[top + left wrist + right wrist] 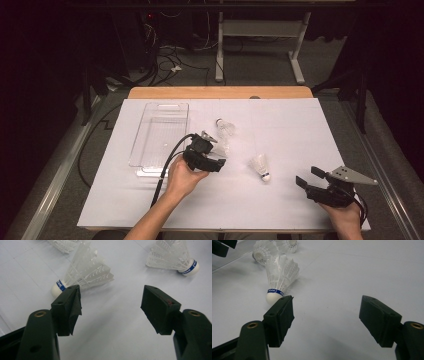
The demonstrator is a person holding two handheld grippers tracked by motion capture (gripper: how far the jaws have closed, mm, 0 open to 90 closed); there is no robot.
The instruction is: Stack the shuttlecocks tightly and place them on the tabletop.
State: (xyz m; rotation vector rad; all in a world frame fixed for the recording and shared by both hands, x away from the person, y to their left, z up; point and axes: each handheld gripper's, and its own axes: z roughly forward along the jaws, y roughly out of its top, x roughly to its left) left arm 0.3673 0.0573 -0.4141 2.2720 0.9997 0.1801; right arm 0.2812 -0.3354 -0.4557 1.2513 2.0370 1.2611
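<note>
Nothing is packed yet: the clear tray (pixel 150 145) lies empty, three shuttlecocks lie loose on the white table (pixel 300 200), the left gripper (pixel 111 307) gapes beside the nearest shuttlecock (pixel 85 273), and the right gripper (pixel 325 320) waits spread, holding nothing.

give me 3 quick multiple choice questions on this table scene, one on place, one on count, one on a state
1. Where does the clear tray lie?
A. left part of the table
B. right edge
C. on the floor

2. How many shuttlecocks lie on the table?
A. one
B. three
C. six

3. How do the left hand-held gripper's jaws stand?
A. shut on a shuttlecock
B. shut, empty
C. open, empty

Answers: 1 A, the high view shows it left of the shuttlecocks. 2 B, one far, one by the left hand-held gripper, one nearer the right. 3 C, a wide gap shows bare table between them.
</note>
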